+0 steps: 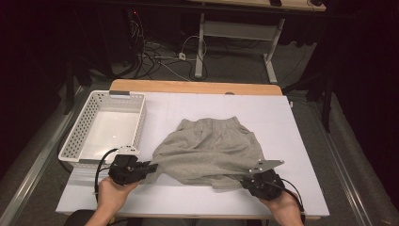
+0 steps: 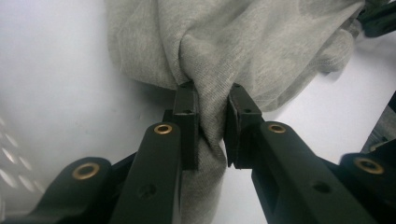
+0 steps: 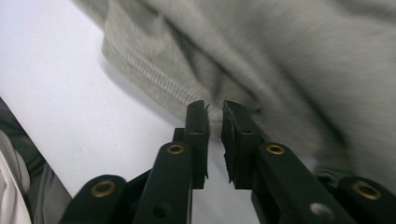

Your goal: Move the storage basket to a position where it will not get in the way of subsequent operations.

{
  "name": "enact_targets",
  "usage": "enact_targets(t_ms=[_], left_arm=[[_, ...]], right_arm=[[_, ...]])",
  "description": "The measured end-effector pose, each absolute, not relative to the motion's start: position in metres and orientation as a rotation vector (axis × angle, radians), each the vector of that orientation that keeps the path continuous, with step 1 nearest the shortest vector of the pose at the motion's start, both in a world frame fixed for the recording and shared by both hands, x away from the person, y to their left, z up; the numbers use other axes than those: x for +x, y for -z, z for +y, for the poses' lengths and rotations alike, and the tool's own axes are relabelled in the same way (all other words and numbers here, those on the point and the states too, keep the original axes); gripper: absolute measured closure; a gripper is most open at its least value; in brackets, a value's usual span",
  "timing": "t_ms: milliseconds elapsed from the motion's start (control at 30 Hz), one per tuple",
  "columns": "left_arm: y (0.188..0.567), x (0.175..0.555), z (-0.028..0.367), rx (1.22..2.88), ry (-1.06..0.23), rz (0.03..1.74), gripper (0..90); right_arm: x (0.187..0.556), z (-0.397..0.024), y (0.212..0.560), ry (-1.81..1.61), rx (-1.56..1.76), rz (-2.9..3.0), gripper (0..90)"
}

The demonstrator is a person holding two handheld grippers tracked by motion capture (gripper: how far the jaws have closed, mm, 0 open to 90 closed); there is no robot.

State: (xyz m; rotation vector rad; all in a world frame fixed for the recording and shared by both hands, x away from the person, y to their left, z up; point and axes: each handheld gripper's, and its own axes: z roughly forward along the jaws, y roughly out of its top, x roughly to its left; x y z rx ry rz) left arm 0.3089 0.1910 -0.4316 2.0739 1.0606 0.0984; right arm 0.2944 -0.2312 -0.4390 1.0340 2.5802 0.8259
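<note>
High view shows one pair of grey shorts (image 1: 209, 150) lying rumpled on the white table top (image 1: 301, 141), a little right of its middle and nearer the front edge than the back, with the waistband toward the back edge and the two leg hems toward the person. The left gripper (image 1: 149, 167) meets the shorts at their front left corner, and in the left gripper view its two black jaws stand a small way apart with a gathered fold of the grey cloth (image 2: 212, 107) bunched between them, the pads pressing on that fold from both sides. The right gripper (image 1: 244, 181) sits at the front right hem of the shorts; in the right gripper view its two jaws are parted by a narrow gap at the stitched hem (image 3: 154, 74), and a little cloth lies at the tips, but the blur leaves it unclear whether the pads press on it. Two hands come in from the front edge, one behind each gripper, and a dark cable loops from each. One white perforated basket (image 1: 82, 141) stands at the left edge of the table, just beside the left gripper. Beyond the back edge, one light desk frame (image 1: 235, 35) stands on the floor among loose cables.
</note>
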Motion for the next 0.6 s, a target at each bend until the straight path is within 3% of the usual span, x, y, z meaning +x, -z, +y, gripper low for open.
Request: enact_targets(t_ms=[133, 333, 600], left_arm=[[0.431, 0.308, 0.189, 2.064, -0.11, 1.054, 70.3], [0.432, 0.309, 0.186, 2.056, -0.133, 1.056, 58.6], [0.433, 0.313, 0.178, 2.082, -0.179, 1.049, 56.3]], right_arm=[[0.291, -0.242, 0.431, -0.872, 1.062, 2.49, 77.7], [0.31, -0.254, 0.438, -0.816, 1.14, 2.434, 74.9], [0.345, -0.247, 0.456, -0.719, 1.161, 2.449, 77.7]])
